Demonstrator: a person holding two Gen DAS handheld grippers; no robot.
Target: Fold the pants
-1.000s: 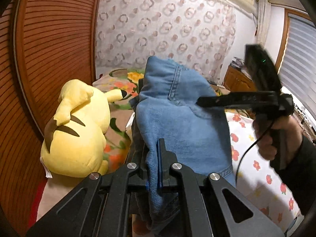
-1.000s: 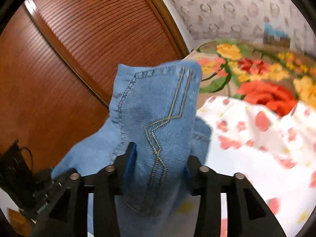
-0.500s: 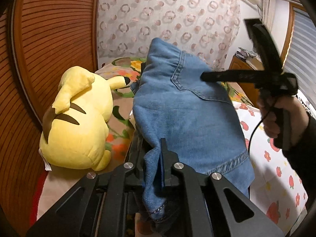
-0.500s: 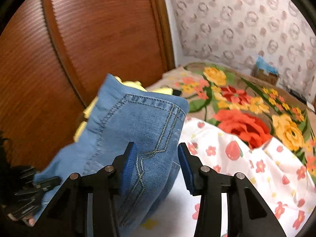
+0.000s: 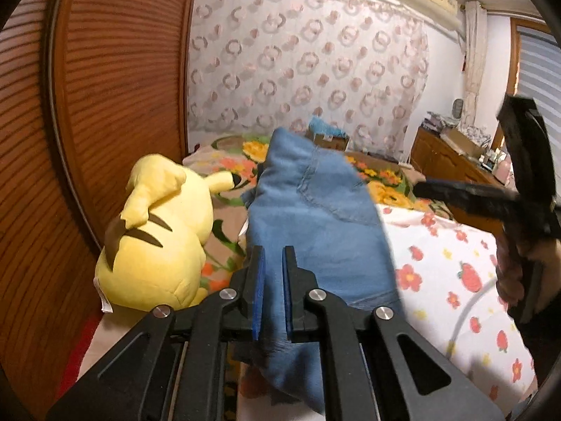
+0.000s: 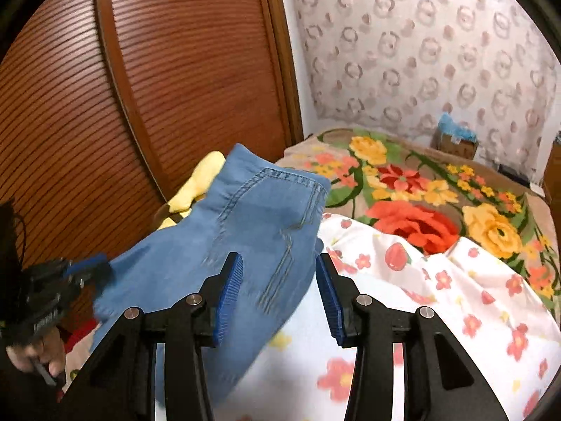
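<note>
Above the flowered bedspread, the blue pants hang bunched, their length running away toward the far wall. Left gripper pinches their near end tightly; right gripper stands half-wide, pads off the denim, beside a yellow plush.

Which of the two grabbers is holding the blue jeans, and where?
The left gripper pinches a bunched fold of the jeans, near their edge. The right gripper stands open, holding nothing.
</note>
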